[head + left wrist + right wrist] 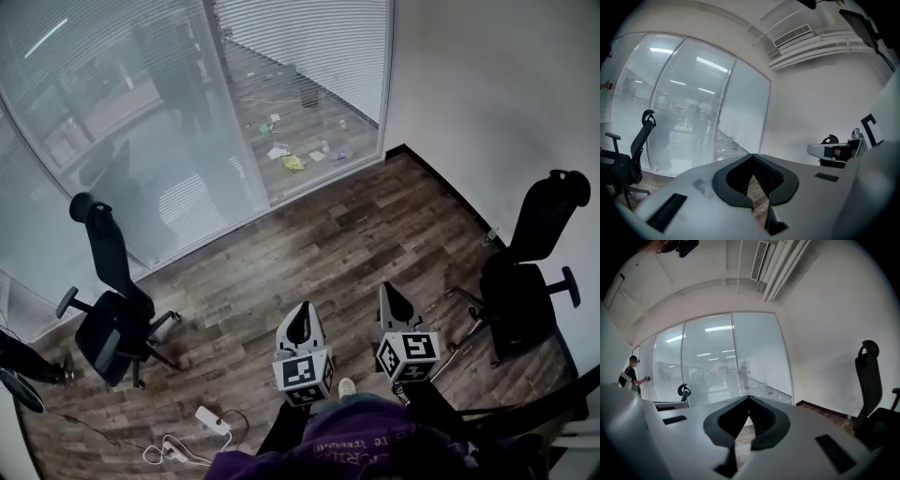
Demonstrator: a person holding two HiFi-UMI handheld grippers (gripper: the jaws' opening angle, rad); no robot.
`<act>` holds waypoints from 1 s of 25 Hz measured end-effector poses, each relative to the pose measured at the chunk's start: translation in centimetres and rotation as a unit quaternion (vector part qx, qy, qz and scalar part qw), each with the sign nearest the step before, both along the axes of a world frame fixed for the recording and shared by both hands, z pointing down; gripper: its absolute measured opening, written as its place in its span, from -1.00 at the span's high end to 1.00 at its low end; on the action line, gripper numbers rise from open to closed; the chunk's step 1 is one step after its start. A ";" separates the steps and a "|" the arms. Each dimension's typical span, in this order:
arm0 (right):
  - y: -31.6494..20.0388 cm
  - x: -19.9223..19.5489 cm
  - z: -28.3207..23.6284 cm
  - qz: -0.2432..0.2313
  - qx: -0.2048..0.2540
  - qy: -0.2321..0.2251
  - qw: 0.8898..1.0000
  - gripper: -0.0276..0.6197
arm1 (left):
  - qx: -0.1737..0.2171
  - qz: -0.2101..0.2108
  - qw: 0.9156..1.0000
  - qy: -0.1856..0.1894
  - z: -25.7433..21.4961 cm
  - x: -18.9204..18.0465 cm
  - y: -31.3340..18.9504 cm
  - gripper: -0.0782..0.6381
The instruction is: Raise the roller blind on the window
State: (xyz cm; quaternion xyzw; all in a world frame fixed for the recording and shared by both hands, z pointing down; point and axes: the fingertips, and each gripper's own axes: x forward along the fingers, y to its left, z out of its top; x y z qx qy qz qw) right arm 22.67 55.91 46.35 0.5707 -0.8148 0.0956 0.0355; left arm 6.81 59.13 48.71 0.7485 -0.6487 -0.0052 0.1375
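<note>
Facing the blind (309, 52) from well back, you've got left gripper (301, 317) and right gripper (390, 295) clenched, both empty; approach stage, so next close in on it.

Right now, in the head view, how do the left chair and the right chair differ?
The left chair stands close to the glass wall; the right chair stands by the plain white wall. A white power strip with cables lies on the floor nearer the left chair than the right chair. Both are black office chairs with headrests, armrests and wheeled bases.
</note>
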 end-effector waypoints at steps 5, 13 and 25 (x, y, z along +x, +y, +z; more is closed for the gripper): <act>-2.6 0.5 0.9 -0.001 -0.010 0.000 1.000 0.92 | -0.007 0.000 1.000 0.003 0.5 0.7 -2.4 0.78; -9.6 -2.6 1.3 0.004 -0.009 -0.003 1.000 0.92 | -0.010 0.005 1.000 0.006 1.1 -2.2 -9.7 0.78; -25.7 -9.6 -0.5 0.031 0.018 -0.005 0.999 0.92 | 0.012 0.031 0.999 -0.003 -0.4 -10.1 -26.1 0.78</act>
